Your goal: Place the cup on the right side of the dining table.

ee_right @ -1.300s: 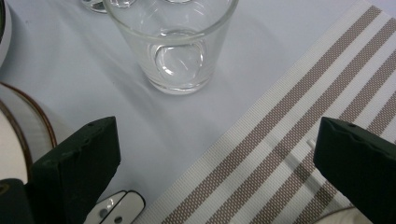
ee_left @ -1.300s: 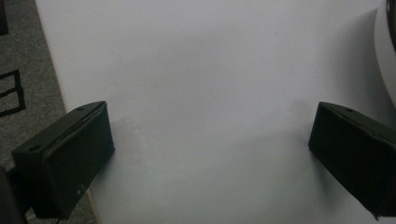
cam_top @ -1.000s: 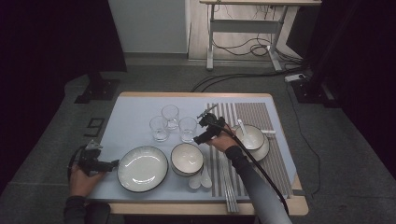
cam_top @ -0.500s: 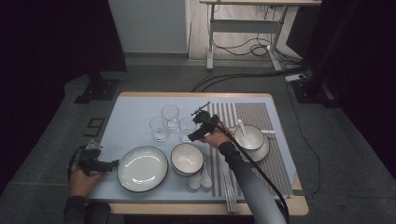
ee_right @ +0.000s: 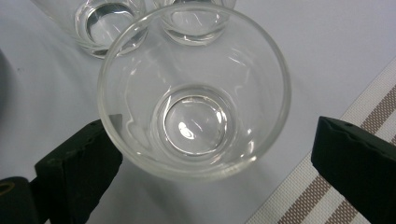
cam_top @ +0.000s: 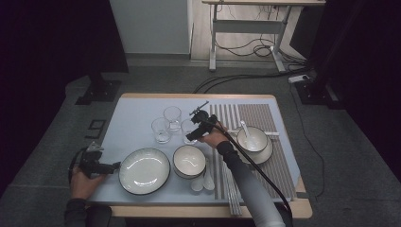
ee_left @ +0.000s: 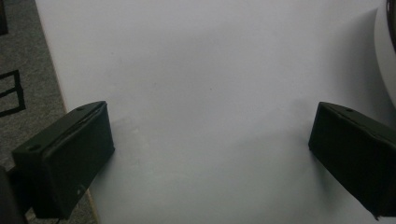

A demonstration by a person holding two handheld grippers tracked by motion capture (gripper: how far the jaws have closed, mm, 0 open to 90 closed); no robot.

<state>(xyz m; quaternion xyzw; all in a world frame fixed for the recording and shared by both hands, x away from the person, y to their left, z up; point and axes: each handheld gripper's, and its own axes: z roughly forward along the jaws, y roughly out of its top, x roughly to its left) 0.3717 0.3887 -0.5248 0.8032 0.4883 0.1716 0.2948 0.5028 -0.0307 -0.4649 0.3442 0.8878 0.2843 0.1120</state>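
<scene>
Left gripper [cam_top: 112,166], jaws spread over bare table [ee_left: 210,70], is held beside the plate [cam_top: 144,170]; right gripper [ee_right: 215,158], jaws parted and unclosed, is set around a glass [ee_right: 194,91], two glasses [ee_right: 112,18] just beyond.

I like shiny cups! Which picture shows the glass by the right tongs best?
The right gripper view: you look straight down into the empty glass, big and clear, between the open right tongs. The high view shows it small, partly behind those tongs. The left gripper view looks at bare table.
</scene>
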